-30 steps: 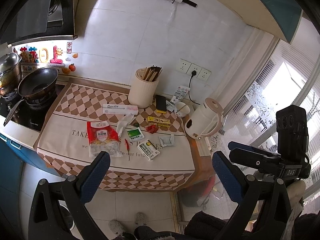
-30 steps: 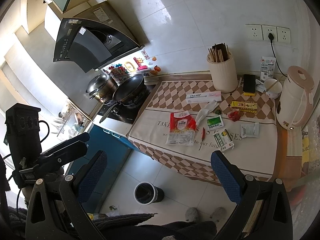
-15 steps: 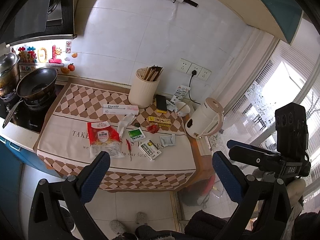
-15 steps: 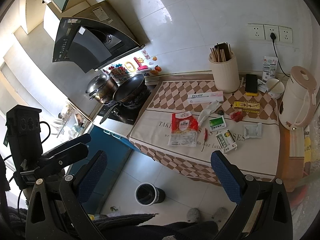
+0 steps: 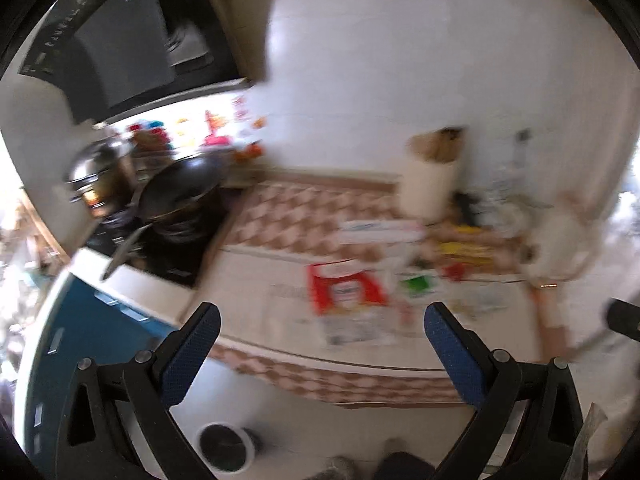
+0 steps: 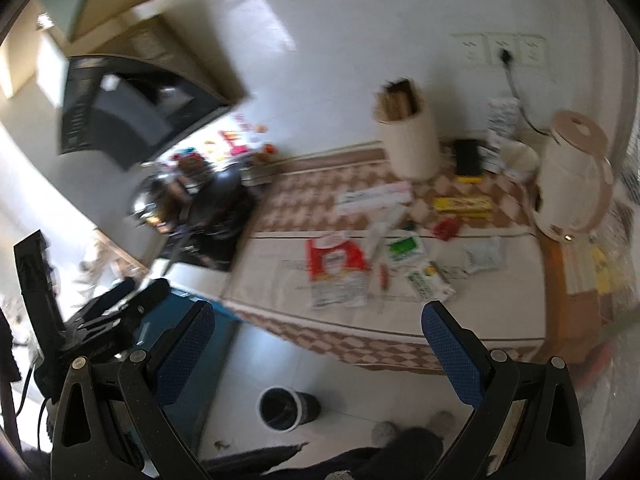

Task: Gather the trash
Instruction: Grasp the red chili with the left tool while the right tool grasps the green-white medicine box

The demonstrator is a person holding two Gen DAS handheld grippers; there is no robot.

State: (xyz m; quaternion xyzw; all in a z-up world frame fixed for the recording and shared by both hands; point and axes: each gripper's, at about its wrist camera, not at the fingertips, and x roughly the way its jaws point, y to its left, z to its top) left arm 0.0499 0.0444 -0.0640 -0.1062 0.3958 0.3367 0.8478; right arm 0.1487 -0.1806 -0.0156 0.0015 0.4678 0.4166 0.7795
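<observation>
Both grippers have swung left since a moment ago, blurring the views. Left gripper [image 5: 322,334] and right gripper [image 6: 318,330] hang with blue-padded tongs spread apart, holding nothing, short of the checked cloth-covered counter [image 6: 400,320]. Scattered trash lies there: a red-and-white snack bag [image 6: 336,270], a green sachet [image 6: 404,250], a small red wrapper [image 6: 447,227]. On the far side, a cream cylindrical holder [image 6: 408,142] holds chopsticks. Below, on the floor, stands a dark round bin [image 6: 280,408], contents unclear.

Home kitchen: range hood [image 6: 132,104], wok [image 5: 180,188] on stove, tiled wall, kettle [image 6: 572,176].
</observation>
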